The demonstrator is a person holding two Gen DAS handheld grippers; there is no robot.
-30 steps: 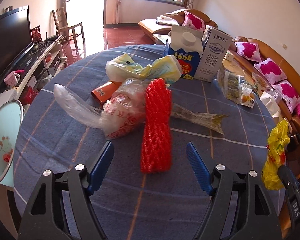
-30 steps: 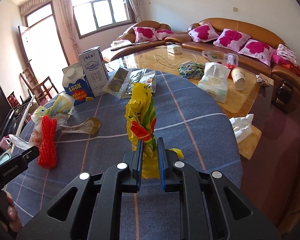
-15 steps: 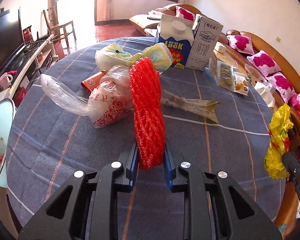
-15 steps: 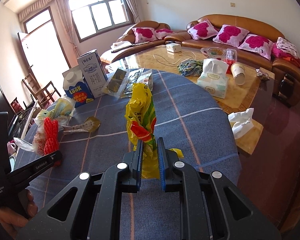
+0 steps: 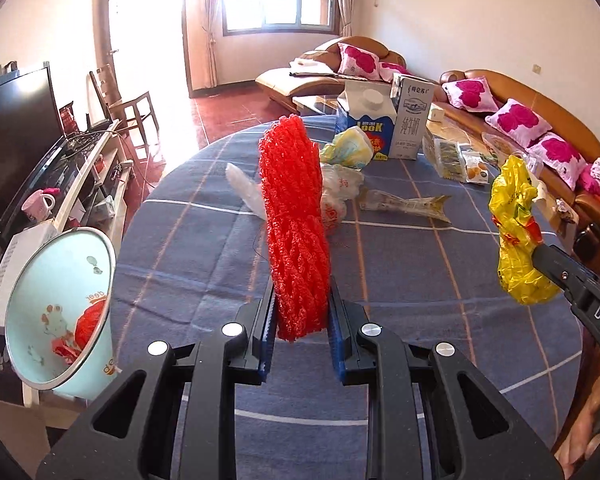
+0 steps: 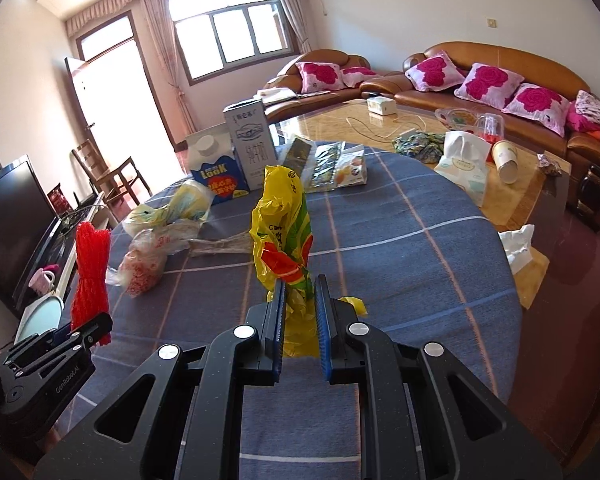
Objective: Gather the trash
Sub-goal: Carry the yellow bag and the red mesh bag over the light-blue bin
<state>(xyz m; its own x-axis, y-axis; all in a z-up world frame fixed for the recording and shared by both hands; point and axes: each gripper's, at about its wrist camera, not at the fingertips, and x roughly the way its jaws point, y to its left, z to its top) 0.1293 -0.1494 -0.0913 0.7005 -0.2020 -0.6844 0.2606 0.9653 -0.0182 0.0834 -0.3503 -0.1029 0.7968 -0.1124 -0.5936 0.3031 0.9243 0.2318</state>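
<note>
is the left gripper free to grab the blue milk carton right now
Probably not: the left gripper is shut on the red mesh, and bags lie before the carton.

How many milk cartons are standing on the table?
2: the blue carton with a white cap, and the tall white carton touching its right side, both at the table's far edge. More could be hidden.

Your red mesh bundle (image 5: 296,216) hides part of the clear plastic bags (image 5: 336,196) behind it on the table. Inside the pale blue bin (image 5: 60,312), you see only a red scrap, perhaps more netting; the rest is out of sight. The yellow bag (image 6: 284,236) runs down between the right gripper (image 6: 300,308) fingers, so its lower end is covered. Print on the 2 cartons (image 6: 236,160) is too small to read fully.
</note>
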